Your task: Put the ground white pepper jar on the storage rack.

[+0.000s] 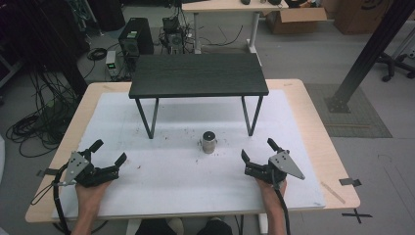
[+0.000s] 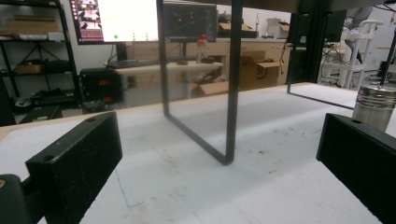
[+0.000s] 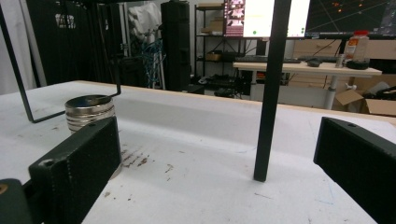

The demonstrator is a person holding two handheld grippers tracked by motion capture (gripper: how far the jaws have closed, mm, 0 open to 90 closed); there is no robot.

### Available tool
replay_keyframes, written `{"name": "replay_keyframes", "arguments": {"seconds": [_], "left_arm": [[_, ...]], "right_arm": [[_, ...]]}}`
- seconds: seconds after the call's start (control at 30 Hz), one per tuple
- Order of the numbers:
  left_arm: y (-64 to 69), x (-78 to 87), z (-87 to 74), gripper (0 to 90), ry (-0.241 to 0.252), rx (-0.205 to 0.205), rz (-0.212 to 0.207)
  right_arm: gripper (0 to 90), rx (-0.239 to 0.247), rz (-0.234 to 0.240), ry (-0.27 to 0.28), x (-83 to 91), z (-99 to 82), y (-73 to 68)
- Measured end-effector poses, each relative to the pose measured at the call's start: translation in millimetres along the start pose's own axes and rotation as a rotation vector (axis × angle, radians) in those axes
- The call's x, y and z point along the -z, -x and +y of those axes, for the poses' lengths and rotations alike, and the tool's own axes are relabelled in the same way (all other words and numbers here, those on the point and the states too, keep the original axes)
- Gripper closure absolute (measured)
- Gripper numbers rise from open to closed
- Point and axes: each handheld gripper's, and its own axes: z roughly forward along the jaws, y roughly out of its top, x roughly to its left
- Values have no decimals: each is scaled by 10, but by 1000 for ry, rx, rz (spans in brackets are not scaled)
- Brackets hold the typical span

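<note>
One metal canister (image 1: 209, 142), one black shelf (image 1: 198, 75), two open claws.

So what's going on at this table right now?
A person sits at a white-topped table holding a pair of tongs in each hand. The left tongs and the right tongs both rest near the front edge, jaws wide open and gripping nothing. Between them, a little farther back, a small metal canister stands upright just in front of a low black stand. Nothing has been picked up yet.
</note>
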Motion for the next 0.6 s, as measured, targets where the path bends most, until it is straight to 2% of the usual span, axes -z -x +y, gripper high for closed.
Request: {"name": "replay_keyframes", "arguments": {"seconds": [0.43, 0.6], "left_arm": [[0, 1, 0, 8, 2, 0, 0], [0, 0, 0, 8, 1, 0, 0]], "right_arm": [[1, 58, 35, -57, -51, 28, -40], [1, 69, 52, -60, -36, 87, -26]]}}
